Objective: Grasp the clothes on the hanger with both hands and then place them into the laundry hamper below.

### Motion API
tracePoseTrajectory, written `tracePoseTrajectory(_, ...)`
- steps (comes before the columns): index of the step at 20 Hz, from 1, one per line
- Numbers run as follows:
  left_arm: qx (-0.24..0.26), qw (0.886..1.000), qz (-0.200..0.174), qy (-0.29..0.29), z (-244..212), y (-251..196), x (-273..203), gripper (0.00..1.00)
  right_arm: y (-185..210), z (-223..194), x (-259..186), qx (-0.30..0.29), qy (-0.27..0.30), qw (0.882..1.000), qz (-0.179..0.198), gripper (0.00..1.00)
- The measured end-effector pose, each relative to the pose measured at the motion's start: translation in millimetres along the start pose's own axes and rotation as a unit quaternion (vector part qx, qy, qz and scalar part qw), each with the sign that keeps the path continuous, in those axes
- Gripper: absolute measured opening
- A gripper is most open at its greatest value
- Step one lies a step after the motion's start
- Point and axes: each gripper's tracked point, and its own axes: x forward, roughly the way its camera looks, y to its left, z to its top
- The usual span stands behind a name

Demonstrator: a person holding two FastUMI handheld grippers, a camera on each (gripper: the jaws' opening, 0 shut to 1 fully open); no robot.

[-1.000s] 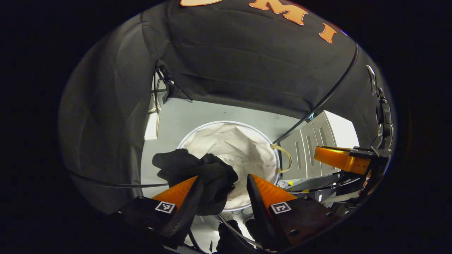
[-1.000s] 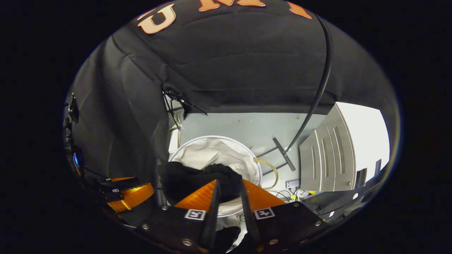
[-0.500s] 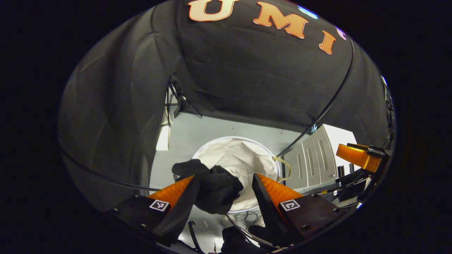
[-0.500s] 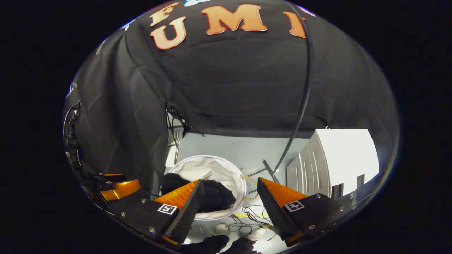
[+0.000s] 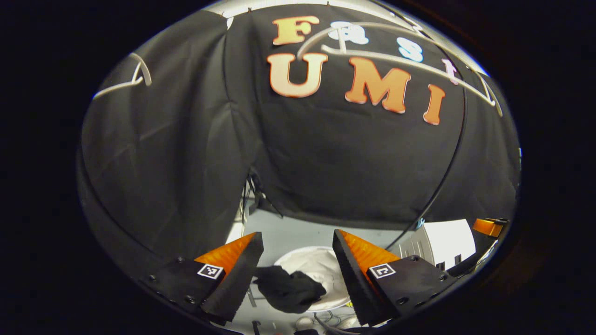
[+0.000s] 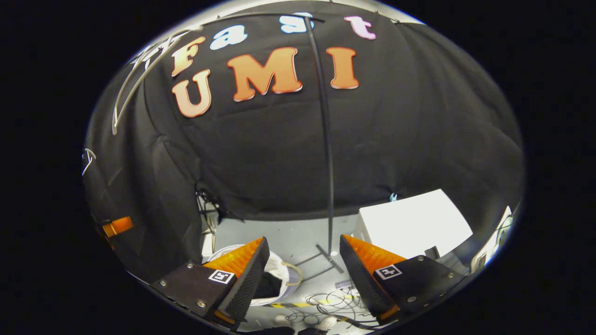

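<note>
Both grippers, left gripper point(image 5: 294, 238) and right gripper point(image 6: 303, 243), hang open and empty above white laundry hamper point(image 5: 328, 267); black clothes point(image 5: 288, 289) draped over hamper's rim.

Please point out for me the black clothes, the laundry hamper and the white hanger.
black clothes point(image 5: 289, 292), left gripper view, on the middle of the heap.
laundry hamper point(image 5: 326, 270), left gripper view, on its white liner.
white hanger point(image 5: 409, 58), left gripper view, on its lower bar.
</note>
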Motion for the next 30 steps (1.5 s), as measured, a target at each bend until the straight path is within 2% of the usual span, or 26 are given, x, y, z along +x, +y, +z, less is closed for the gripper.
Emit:
tracePoseTrajectory(4,0.014,0.997,0.003,-0.081,74.2,-13.4,-34.6,0.98,-37.4,63.6,-45.9,-0.010,-0.064,0.998,-0.017,0.94)
tracePoseTrajectory(7,0.019,0.990,0.008,-0.142,121.2,-28.6,-62.6,0.97,-54.9,101.3,-75.5,-0.018,-0.109,0.994,-0.020,0.94)
tracePoseTrajectory(8,0.025,0.987,0.013,-0.159,134.3,-30.9,-73.3,1.00,-60.9,112.3,-87.8,-0.019,-0.121,0.992,-0.021,0.94)
tracePoseTrajectory(12,0.030,0.975,0.010,-0.219,177.9,-52.0,-118.1,0.94,-82.9,147.4,-125.3,-0.022,-0.164,0.986,-0.022,0.94)
tracePoseTrajectory(15,0.013,0.971,0.013,-0.239,189.6,-59.6,-135.9,0.94,-86.8,174.7,-149.9,-0.027,-0.192,0.981,-0.015,0.94)
tracePoseTrajectory(16,0.008,0.970,0.019,-0.244,191.1,-62.1,-142.2,0.94,-87.6,181.5,-156.4,-0.029,-0.200,0.979,-0.013,1.00)
tracePoseTrajectory(21,-0.001,0.962,0.053,-0.266,197.6,-61.1,-169.3,0.94,-103.4,191.4,-177.8,-0.035,-0.227,0.973,-0.009,1.00)
tracePoseTrajectory(22,-0.004,0.962,0.058,-0.268,196.1,-61.5,-173.0,0.94,-104.8,190.9,-178.9,-0.037,-0.228,0.973,-0.008,0.84)
tracePoseTrajectory(23,-0.008,0.961,0.061,-0.271,196.4,-62.5,-177.3,0.94,-107.2,189.9,-181.2,-0.038,-0.229,0.973,-0.007,1.00)
tracePoseTrajectory(30,-0.021,0.955,0.079,-0.286,196.1,-56.3,-211.9,0.93,-112.4,190.3,-192.7,-0.039,-0.232,0.972,0.005,1.00)
